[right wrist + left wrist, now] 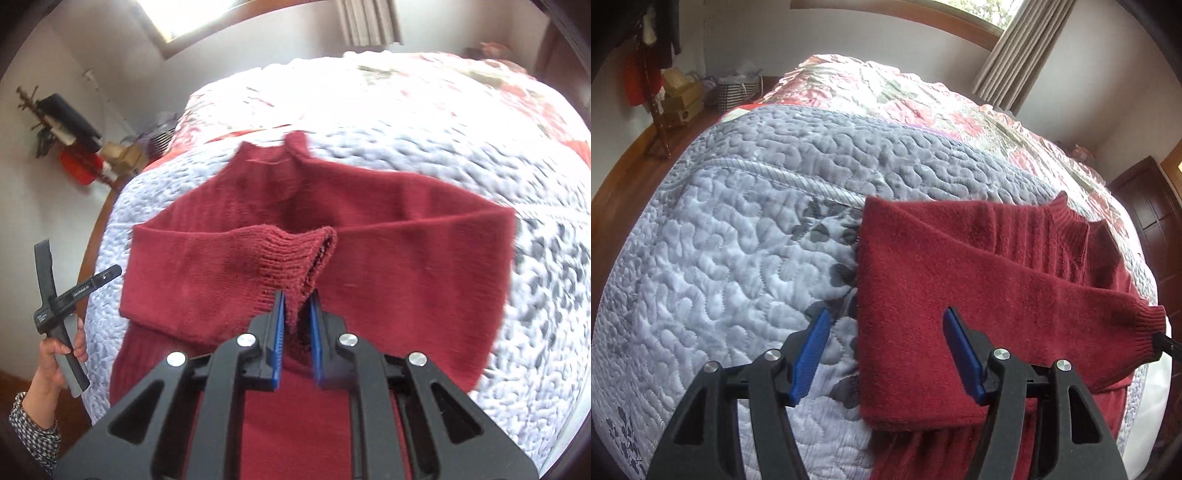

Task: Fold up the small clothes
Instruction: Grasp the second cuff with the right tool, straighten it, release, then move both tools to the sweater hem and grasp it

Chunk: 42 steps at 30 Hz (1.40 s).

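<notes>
The red sweater (406,258) lies flat on the bed's quilted grey-white cover (720,258), neck pointing away from the person, near the bed's front edge. Both sleeves are folded inward across the chest, so the garment presents as a narrow block, which suits a further fold along its length.

The ribbed cuff (295,258) of one sleeve is clamped between the blue pads of the right tool (297,321). The jaws are closed on the knit. Judged purpose: to draw that sleeve across and lay it flat on the body.

The left tool (886,354) hangs released, jaws spread wide, straddling the sweater's left folded edge without gripping it. It appears positioned for the next hold.

In the right wrist view, the person's hand (55,354) grips the left tool's handle beside the bed.
</notes>
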Available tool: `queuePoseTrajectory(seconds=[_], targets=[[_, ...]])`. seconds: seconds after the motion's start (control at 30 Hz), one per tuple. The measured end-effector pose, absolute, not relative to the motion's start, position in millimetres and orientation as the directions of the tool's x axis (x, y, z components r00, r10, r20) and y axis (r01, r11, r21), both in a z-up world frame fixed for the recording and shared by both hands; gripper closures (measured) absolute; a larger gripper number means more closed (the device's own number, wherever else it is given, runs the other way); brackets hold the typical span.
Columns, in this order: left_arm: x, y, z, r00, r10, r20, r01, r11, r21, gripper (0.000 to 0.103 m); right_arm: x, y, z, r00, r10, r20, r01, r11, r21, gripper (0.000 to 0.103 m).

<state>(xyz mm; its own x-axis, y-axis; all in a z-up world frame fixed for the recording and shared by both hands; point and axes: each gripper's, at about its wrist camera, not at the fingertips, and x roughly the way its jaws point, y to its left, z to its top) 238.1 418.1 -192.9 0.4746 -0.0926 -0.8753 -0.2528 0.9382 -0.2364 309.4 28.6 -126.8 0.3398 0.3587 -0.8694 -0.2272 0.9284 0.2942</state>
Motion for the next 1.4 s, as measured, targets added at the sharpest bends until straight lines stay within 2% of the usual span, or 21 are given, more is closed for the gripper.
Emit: queuePoseTrajectory(seconds=[0.23,0.27,0.3,0.47,0.6,0.67,0.9,1.23,1.27,1.33,1.4], targets=[[264.6,376.3,-230.1,0.383,-0.063,-0.922,-0.187,0.972,-0.144,0.039,322.3,-10.2,-183.1,0.278,0.271,-0.922,-0.121,0.962,0.246,0.09],[266.4,374.4,-234.9,0.373,-0.052,-0.926,-0.188,0.973,-0.131,0.038,322.9,-9.9,-191.7,0.261,0.251,-0.932,-0.123,0.966,0.226,0.088],[267.8,373.3,-237.5,0.369,-0.044,-0.928,-0.189,0.975,-0.121,0.037,323.5,-9.5,-197.3,0.25,0.235,-0.939,-0.127,0.97,0.209,0.082],[265.4,368.9,-206.8,0.408,-0.024,-0.913,-0.199,0.973,-0.115,0.039,319.1,-22.5,-174.2,0.314,0.235,-0.92,-0.116,0.971,0.208,0.077],[270.3,345.3,-178.2,0.473,-0.113,-0.874,-0.125,0.973,-0.194,0.037,323.4,-21.5,-153.5,0.343,0.338,-0.877,-0.148,0.941,0.305,0.077],[278.2,330.2,-181.6,0.46,-0.151,-0.875,-0.093,0.972,-0.216,0.035,329.0,-10.1,-159.3,0.319,0.352,-0.88,-0.169,0.935,0.312,0.077],[287.4,306.7,-223.5,0.379,-0.136,-0.915,-0.061,0.983,-0.171,0.035,333.6,-9.4,-204.5,0.242,0.307,-0.92,-0.109,0.951,0.289,0.079],[292.2,297.0,-220.4,0.365,-0.12,-0.923,-0.055,0.987,-0.15,0.032,321.8,-14.2,-207.9,0.258,0.315,-0.913,-0.118,0.949,0.294,0.078],[289.0,298.4,-215.2,0.359,-0.115,-0.926,-0.062,0.987,-0.146,0.032,316.4,-13.5,-199.4,0.266,0.329,-0.906,-0.114,0.944,0.309,0.075],[278.8,304.4,-198.4,0.356,-0.129,-0.925,-0.073,0.984,-0.165,0.032,296.3,-22.3,-175.6,0.318,0.332,-0.888,-0.118,0.943,0.31,0.053],[255.2,308.4,-180.1,0.371,-0.134,-0.919,-0.069,0.983,-0.172,0.027,263.2,-33.6,-151.6,0.37,0.328,-0.869,-0.141,0.945,0.296,0.051]])
